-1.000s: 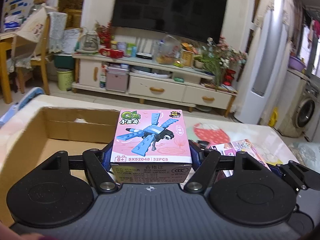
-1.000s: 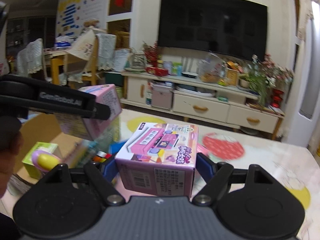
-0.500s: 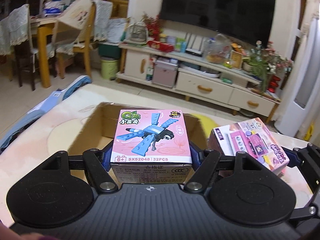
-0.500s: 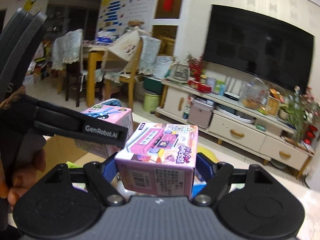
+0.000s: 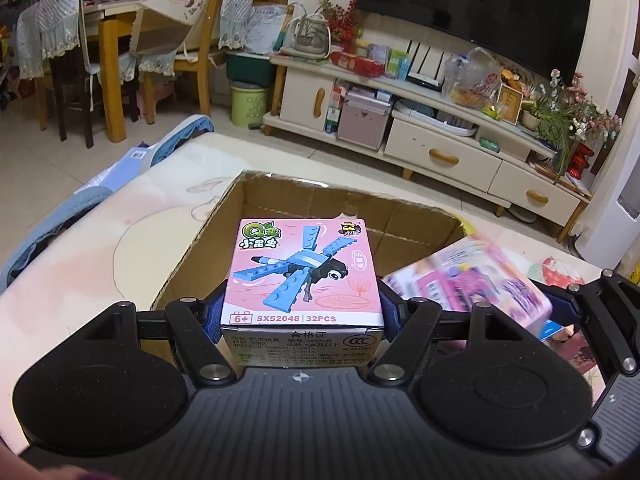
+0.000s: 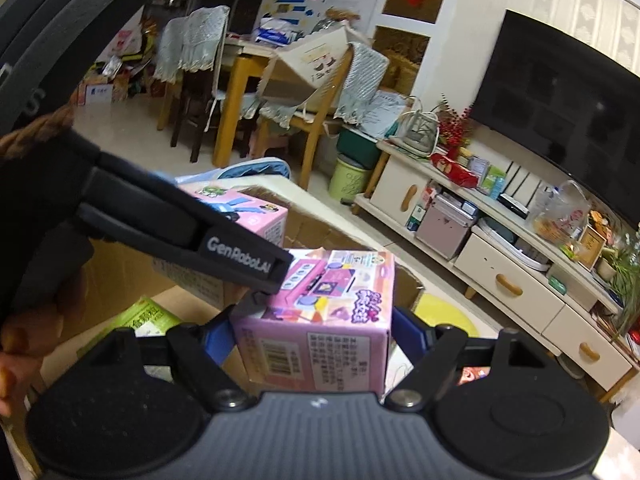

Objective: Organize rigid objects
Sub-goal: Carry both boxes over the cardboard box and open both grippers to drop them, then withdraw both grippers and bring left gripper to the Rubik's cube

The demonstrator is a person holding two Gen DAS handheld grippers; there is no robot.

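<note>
My left gripper (image 5: pixel 302 304) is shut on a pink dragonfly box (image 5: pixel 302 272) with a blue brick dragonfly printed on top, held over the open cardboard box (image 5: pixel 344 210). Just to its right, blurred, is the pink toy box (image 5: pixel 472 280) carried by my right gripper. In the right wrist view my right gripper (image 6: pixel 314 332) is shut on that pink toy box (image 6: pixel 320 320), also above the cardboard box (image 6: pixel 120 272). The left gripper's black arm (image 6: pixel 192 232) crosses in front, with the dragonfly box (image 6: pixel 244 210) behind it.
A green packet (image 6: pixel 140 316) lies inside the cardboard box. The box rests on a pale patterned table (image 5: pixel 88 264). A person's hand (image 6: pixel 24 344) shows at the left edge. Beyond stand a TV cabinet (image 5: pixel 440 152), a chair (image 5: pixel 188 52) and a wooden table.
Both grippers have swung left with their boxes. The cardboard box now lies straight ahead under them, and the right gripper's box has closed in beside the left one.
</note>
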